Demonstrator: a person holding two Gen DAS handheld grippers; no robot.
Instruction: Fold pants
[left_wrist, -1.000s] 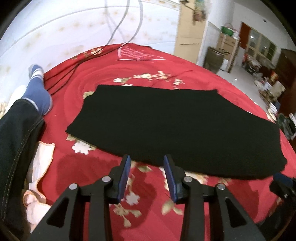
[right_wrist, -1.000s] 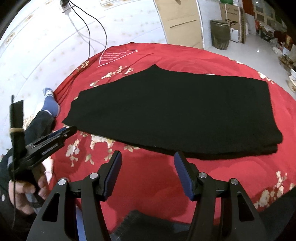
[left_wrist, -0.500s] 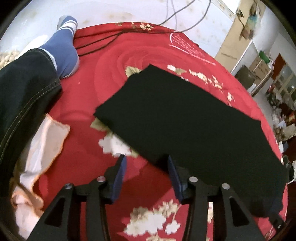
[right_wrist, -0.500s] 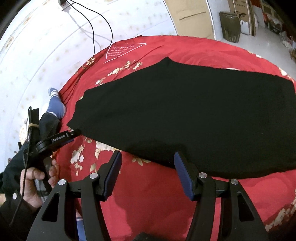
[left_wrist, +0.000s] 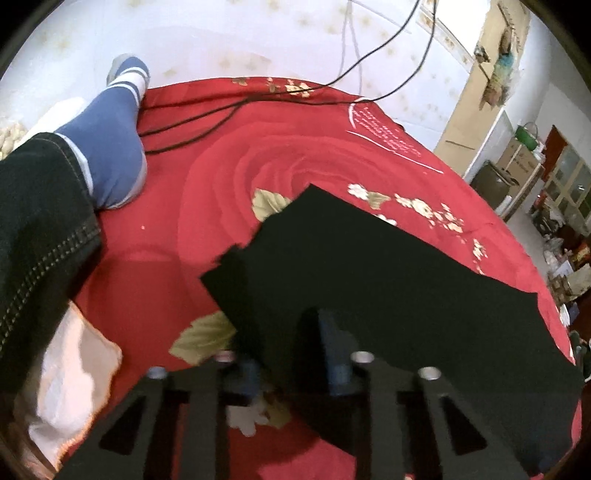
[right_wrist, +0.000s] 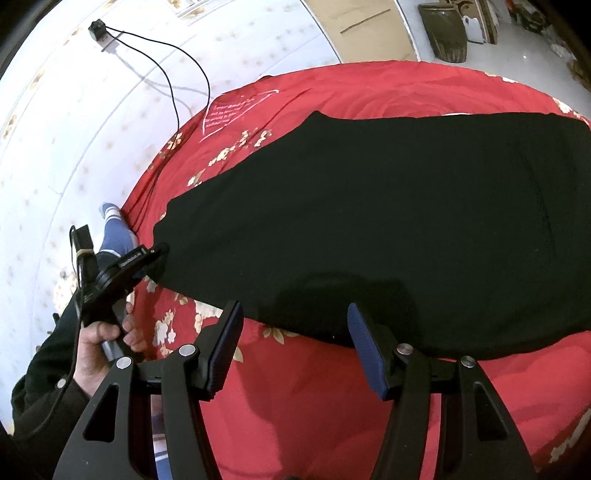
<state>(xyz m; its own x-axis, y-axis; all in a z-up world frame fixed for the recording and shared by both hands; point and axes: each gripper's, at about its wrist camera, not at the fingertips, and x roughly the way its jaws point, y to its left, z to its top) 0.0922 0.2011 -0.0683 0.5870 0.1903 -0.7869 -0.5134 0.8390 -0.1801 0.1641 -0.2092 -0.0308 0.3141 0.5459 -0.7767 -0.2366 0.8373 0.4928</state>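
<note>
Black pants (right_wrist: 388, 221) lie flat, folded lengthwise, on a red flowered bedspread (right_wrist: 314, 398). In the left wrist view the pants (left_wrist: 388, 280) reach over my left gripper (left_wrist: 284, 332). Its jaws stand open around the near left edge of the cloth, one finger under it and one finger (left_wrist: 332, 354) showing on top. In the right wrist view the left gripper (right_wrist: 147, 258) touches the pants' left end. My right gripper (right_wrist: 293, 321) is open and empty, just at the pants' near edge.
A leg in dark jeans with a blue sock (left_wrist: 107, 155) rests on the bed at the left. Black cables (left_wrist: 221, 110) trail across the far bedspread and up the wall. A pale cloth (left_wrist: 70, 380) lies near left. Room furniture stands far right.
My left gripper has moved forward and left onto the pants' left end, its fingers now straddling the edge. My right gripper has moved closer to the near edge.
</note>
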